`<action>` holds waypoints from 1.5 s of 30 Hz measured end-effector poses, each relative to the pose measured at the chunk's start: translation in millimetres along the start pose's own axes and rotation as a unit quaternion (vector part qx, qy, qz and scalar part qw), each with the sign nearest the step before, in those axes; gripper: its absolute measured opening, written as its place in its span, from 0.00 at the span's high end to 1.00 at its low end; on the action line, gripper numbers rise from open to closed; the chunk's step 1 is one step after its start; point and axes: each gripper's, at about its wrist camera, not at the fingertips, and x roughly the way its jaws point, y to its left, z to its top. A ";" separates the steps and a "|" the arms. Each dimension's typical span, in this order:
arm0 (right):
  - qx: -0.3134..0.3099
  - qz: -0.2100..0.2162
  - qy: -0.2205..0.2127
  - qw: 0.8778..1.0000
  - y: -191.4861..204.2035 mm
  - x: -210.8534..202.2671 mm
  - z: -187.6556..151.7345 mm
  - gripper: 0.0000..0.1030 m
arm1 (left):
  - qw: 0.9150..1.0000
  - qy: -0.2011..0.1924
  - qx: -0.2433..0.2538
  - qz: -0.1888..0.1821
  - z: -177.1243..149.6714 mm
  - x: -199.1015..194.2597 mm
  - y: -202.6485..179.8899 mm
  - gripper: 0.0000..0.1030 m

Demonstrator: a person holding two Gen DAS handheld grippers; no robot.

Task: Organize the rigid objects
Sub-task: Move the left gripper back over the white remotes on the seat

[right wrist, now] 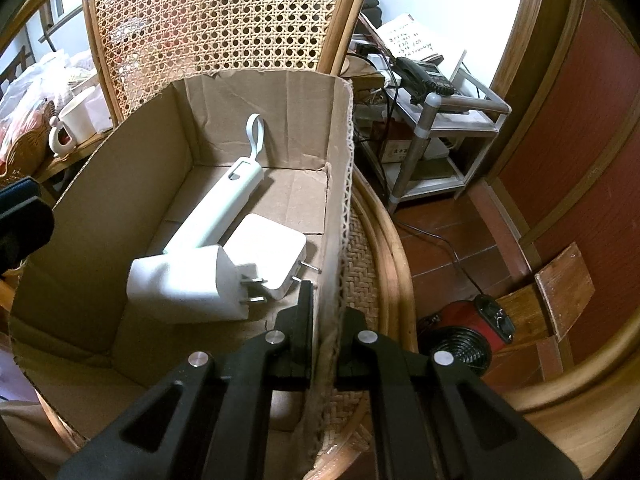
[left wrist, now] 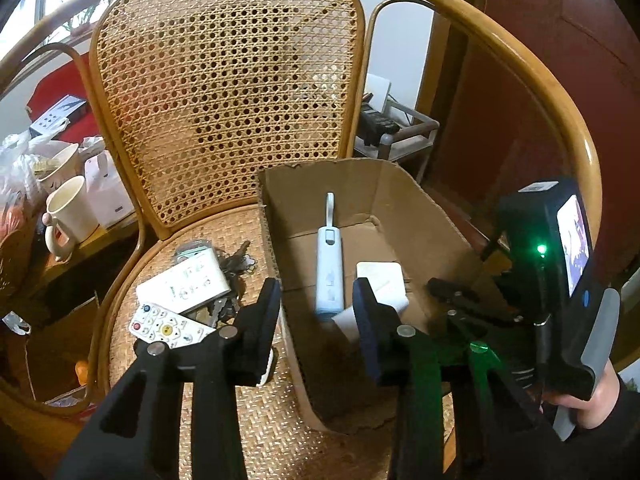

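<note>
An open cardboard box (left wrist: 404,200) stands on the cane chair seat (left wrist: 264,420). In it lie a pale blue stick-shaped device with a loop (right wrist: 224,208) and two white plug adapters (right wrist: 268,256) (right wrist: 184,280). My right gripper (right wrist: 328,320) is shut on the box's right wall (right wrist: 340,208). My left gripper (left wrist: 316,292) is open and straddles the box's left wall without pinching it. Left of the box on the seat lie two white remotes (left wrist: 184,284) (left wrist: 168,326) and a bunch of keys (left wrist: 236,264).
The chair's curved wooden arm (left wrist: 520,60) rings the seat. A cream mug (left wrist: 70,216) and clutter sit on a low table at the left. A metal stand with a telephone (right wrist: 424,76) is to the right, and a red fan heater (right wrist: 464,336) is on the floor.
</note>
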 end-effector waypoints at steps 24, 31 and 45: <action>0.000 -0.001 0.000 1.000 0.7 0.6 0.1 0.92 | 0.985 0.060 -0.097 0.131 -1.6 18.1 105.8 0.07; 0.000 0.000 0.000 1.000 0.6 0.6 0.3 0.92 | 0.978 0.104 -0.096 0.157 -5.9 48.1 116.0 0.07; 0.000 0.001 0.000 1.000 -0.7 0.7 -0.1 0.92 | 0.964 0.172 -0.067 0.191 -9.8 105.6 106.5 0.07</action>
